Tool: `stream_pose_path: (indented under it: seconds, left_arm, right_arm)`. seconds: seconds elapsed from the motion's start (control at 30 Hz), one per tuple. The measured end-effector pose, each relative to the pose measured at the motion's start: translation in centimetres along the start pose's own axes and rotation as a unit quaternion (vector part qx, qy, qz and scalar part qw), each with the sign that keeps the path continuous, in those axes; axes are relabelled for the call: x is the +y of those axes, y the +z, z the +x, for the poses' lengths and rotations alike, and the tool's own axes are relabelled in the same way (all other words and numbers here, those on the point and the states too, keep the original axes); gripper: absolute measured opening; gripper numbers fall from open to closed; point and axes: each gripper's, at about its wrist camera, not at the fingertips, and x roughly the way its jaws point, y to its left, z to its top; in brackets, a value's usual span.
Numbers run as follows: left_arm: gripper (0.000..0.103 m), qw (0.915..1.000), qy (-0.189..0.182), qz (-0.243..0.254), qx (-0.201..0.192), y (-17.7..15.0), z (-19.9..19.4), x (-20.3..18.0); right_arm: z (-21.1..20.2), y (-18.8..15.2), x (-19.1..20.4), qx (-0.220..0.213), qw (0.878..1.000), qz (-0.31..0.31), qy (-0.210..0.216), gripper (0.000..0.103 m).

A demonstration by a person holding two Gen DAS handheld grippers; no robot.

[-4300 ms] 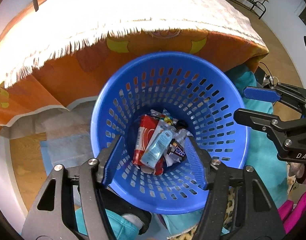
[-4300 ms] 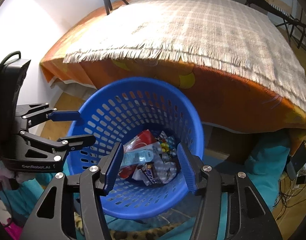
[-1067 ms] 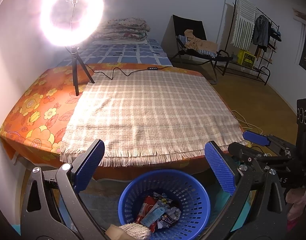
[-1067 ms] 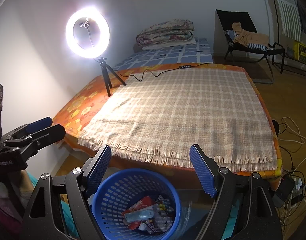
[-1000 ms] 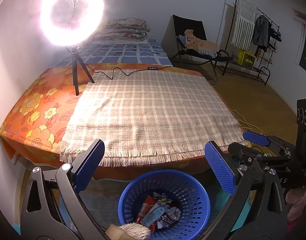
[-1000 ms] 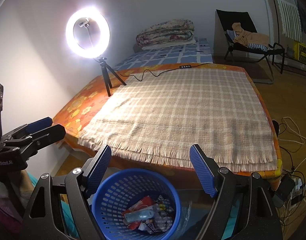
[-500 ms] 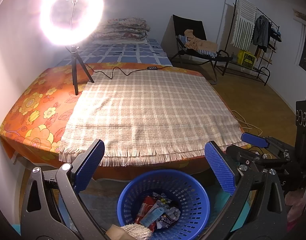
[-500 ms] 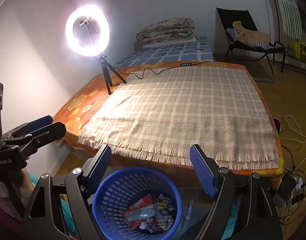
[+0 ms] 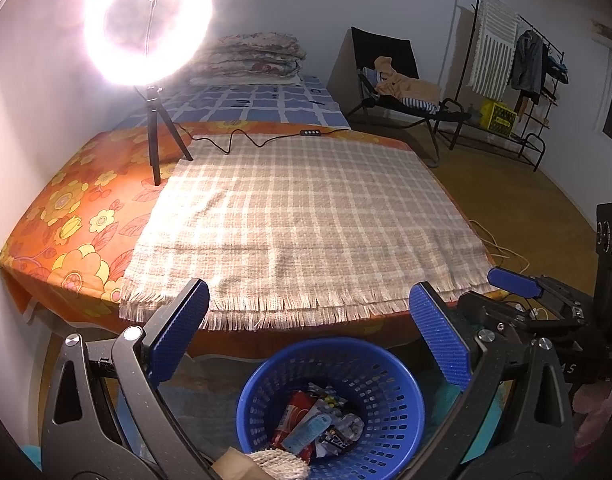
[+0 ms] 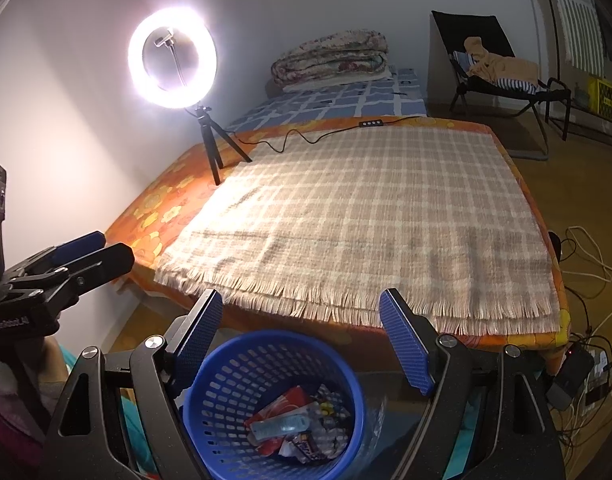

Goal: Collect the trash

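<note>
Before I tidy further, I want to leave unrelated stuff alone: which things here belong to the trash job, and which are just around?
Job:
blue basket
wrappers inside it

Just around:
ring light
checked blanket
folded quilts
chair with clothes

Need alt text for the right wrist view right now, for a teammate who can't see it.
The right gripper hangs with open, empty jaws above a blue basket of wrappers, at the foot of a bed with a checked blanket; a lit ring light stands behind.
</note>
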Motion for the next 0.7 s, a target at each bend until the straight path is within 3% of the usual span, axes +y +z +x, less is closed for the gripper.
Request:
stream_pose_path:
  seconds: [0.7]
  left_arm:
    - [0.102,0.9997,0.01,-0.015,0.018,-0.2,2.9,0.7]
  right_arm:
    - [2.1,0.0,-0.6,0.02,1.0,0.011,-0.005,0.081]
